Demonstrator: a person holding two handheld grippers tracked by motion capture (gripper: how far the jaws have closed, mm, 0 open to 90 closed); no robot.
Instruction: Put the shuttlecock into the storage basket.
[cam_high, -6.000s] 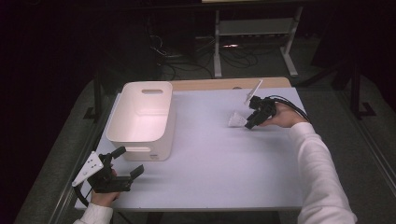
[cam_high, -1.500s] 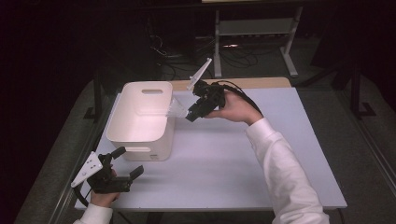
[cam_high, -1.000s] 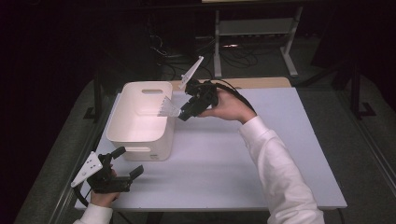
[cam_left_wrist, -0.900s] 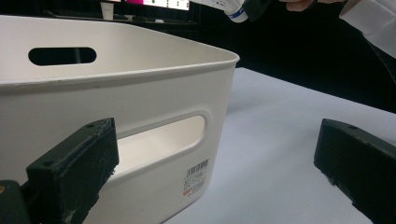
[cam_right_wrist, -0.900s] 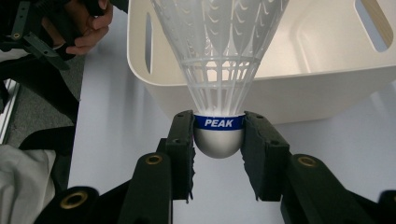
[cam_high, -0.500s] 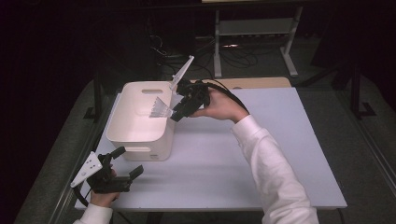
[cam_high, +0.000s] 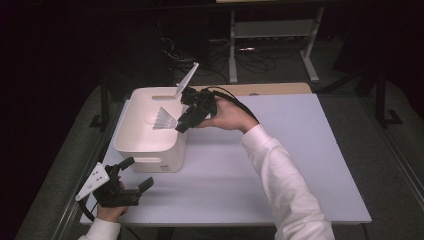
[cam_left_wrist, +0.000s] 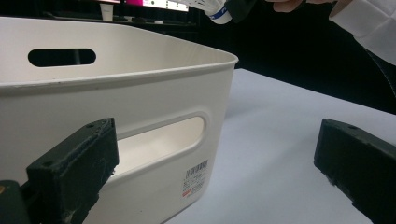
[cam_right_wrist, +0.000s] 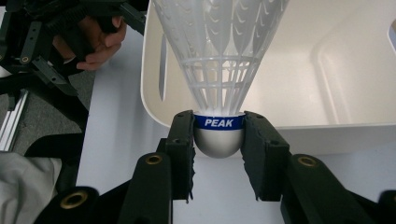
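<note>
A white plastic shuttlecock (cam_right_wrist: 219, 60) with a blue band marked PEAK is pinched by its rounded base between the jaws of my right gripper (cam_right_wrist: 218, 140). In the high view the right gripper (cam_high: 181, 125) holds the shuttlecock (cam_high: 164, 119) over the right rim of the white bin (cam_high: 131, 145), skirt pointing into it. My left gripper (cam_high: 136, 172) rests at the table's front left corner, jaws wide apart and empty. In the left gripper view its jaws frame the bin's near wall (cam_left_wrist: 93, 116), and the shuttlecock's base (cam_left_wrist: 218, 14) shows at the top.
The bin has handle slots in its walls and stands at the table's left (cam_high: 280, 170). A wooden strip (cam_high: 270, 89) runs along the far edge. A metal rack (cam_high: 270, 35) and cables stand on the dark floor beyond.
My right gripper has carried the shuttlecock leftward from the table's right side to above the bin's rim. The left gripper has stayed put.
</note>
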